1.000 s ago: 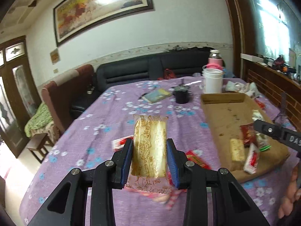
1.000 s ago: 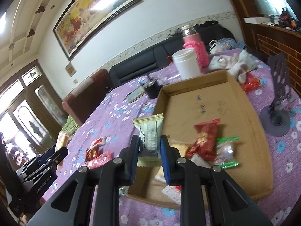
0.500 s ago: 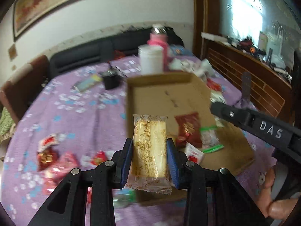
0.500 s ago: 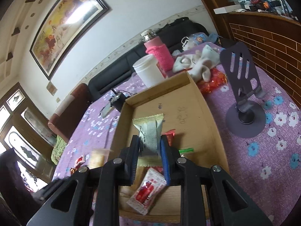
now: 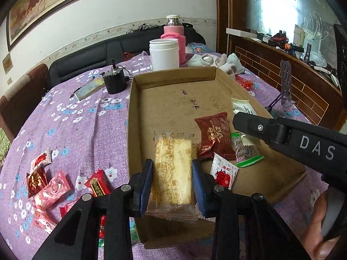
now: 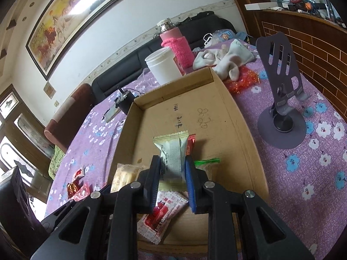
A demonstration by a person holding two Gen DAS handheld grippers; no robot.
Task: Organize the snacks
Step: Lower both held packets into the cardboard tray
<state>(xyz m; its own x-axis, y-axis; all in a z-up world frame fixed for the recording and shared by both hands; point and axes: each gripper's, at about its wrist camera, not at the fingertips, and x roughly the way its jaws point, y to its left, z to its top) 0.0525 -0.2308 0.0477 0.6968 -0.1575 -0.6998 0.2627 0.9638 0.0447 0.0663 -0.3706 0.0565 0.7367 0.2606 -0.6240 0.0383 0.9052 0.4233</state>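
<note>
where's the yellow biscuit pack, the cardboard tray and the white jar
yellow biscuit pack (image 5: 172,166): left wrist view, middle of the clear wrapper.
cardboard tray (image 5: 173,108): left wrist view, bare floor near the far wall.
white jar (image 5: 164,54): left wrist view, middle of its side.

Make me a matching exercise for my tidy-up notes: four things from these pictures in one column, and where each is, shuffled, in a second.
Things:
1. yellow biscuit pack
2. grey-white sachet
3. dark red packet
4. white jar

Places:
A. lying in the cardboard tray
B. standing on the cloth behind the tray
C. clamped in the left gripper
D. clamped in the right gripper

Pairs: 1-C, 2-D, 3-A, 4-B
</note>
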